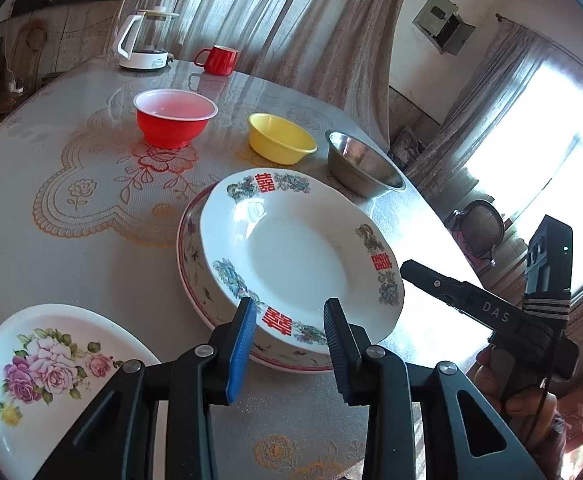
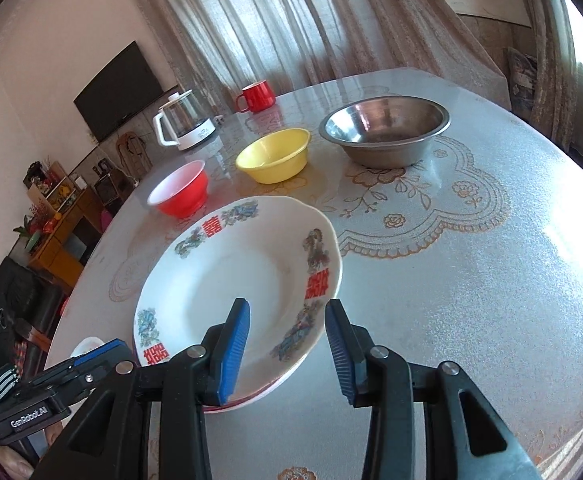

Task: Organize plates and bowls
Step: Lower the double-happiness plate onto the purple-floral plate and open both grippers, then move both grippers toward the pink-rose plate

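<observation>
A white plate with red characters (image 1: pixel 295 252) lies on a red-rimmed plate (image 1: pixel 189 256) in the middle of the table; it also shows in the right wrist view (image 2: pixel 227 280). My left gripper (image 1: pixel 289 308) is open, its jaws over the plate's near rim. My right gripper (image 2: pixel 287 312) is open above the plate's right edge. A rose-patterned plate (image 1: pixel 47 360) lies at the near left. Behind stand a red bowl (image 1: pixel 173 118), a yellow bowl (image 1: pixel 279 138) and a steel bowl (image 1: pixel 361 168).
A red mug (image 1: pixel 217 59) and a glass kettle (image 1: pixel 143 40) stand at the far edge of the round table (image 1: pixel 51 152). The right gripper's body (image 1: pixel 491 312) shows at the right in the left wrist view. Curtains hang behind the table.
</observation>
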Motion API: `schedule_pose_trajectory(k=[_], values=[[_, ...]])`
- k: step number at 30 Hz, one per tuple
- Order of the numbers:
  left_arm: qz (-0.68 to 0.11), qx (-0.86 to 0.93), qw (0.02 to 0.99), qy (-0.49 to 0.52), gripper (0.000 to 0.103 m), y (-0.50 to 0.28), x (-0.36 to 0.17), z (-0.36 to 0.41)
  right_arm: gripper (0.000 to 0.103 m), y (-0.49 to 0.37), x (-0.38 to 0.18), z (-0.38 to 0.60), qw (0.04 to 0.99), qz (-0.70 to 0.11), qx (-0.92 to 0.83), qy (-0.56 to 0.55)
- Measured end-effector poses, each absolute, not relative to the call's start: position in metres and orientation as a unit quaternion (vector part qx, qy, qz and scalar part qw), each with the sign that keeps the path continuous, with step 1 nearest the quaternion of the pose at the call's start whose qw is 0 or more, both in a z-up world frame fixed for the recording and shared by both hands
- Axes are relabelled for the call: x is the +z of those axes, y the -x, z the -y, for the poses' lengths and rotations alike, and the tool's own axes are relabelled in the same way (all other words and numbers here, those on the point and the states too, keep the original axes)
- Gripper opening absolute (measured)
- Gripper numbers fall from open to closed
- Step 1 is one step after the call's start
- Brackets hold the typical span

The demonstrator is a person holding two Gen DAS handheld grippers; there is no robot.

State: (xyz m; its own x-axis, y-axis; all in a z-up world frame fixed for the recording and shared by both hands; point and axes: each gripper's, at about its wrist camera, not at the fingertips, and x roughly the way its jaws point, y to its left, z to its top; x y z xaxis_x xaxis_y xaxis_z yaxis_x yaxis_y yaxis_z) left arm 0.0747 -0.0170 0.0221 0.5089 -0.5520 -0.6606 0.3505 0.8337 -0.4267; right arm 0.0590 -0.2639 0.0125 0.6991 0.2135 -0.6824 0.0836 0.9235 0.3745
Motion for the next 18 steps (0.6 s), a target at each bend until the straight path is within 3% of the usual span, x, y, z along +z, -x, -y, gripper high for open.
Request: schedule_pose_trajectory(k=[5, 12, 18], values=[[-0.422, -0.248, 0.863, 0.126, 0.035, -0.079, 0.021, 0.011, 0.04, -0.067, 0.002, 0.28, 0.89, -0.399, 0.018, -0.221], [-0.422, -0.22, 0.871, 0.124, 0.054, -0.077, 0.016, 0.001, 0.04, -0.104, -0.003, 0.288, 0.89, -0.395, 0.015, -0.228], [-0.421, -0.204, 0.875, 0.129, 0.058, -0.08, 0.014, -0.014, 0.035, -0.113, -0.007, 0.266, 0.899, -0.399, 0.017, -0.181]])
